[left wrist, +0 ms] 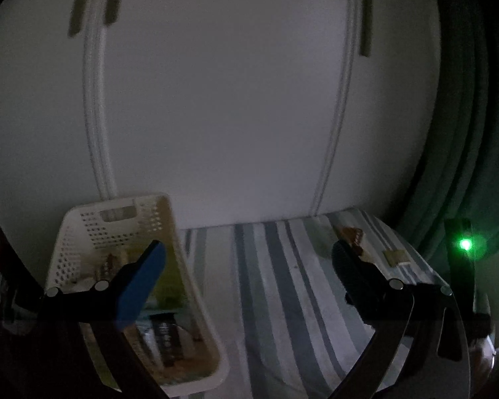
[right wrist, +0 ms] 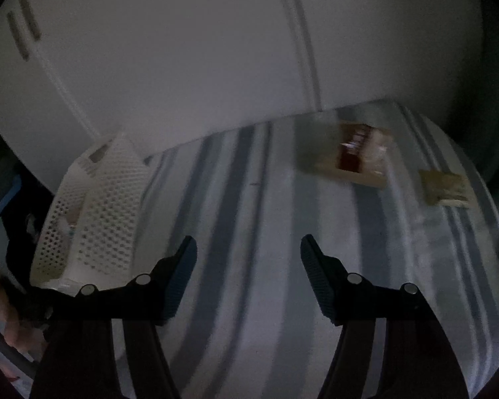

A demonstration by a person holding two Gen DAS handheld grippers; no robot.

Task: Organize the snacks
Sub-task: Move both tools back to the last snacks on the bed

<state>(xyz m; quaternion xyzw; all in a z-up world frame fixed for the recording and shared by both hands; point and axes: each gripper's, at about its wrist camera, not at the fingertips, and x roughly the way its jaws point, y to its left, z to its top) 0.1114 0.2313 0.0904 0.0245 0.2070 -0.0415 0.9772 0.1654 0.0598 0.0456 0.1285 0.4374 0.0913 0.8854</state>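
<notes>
Only two snack packets (right wrist: 356, 153) (right wrist: 445, 188), one basket (right wrist: 103, 219).

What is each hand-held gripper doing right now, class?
Left hand-held gripper: open, holding nothing.
Right hand-held gripper: open, holding nothing.

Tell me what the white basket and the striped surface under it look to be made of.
The white basket: rigid moulded plastic, matte, judging by its regular punched holes and the cut-out handle slot. The striped surface: likely woven cloth, matte, with soft blue-grey stripes and no glare; the dim, blurred frames leave its weave unclear.
</notes>
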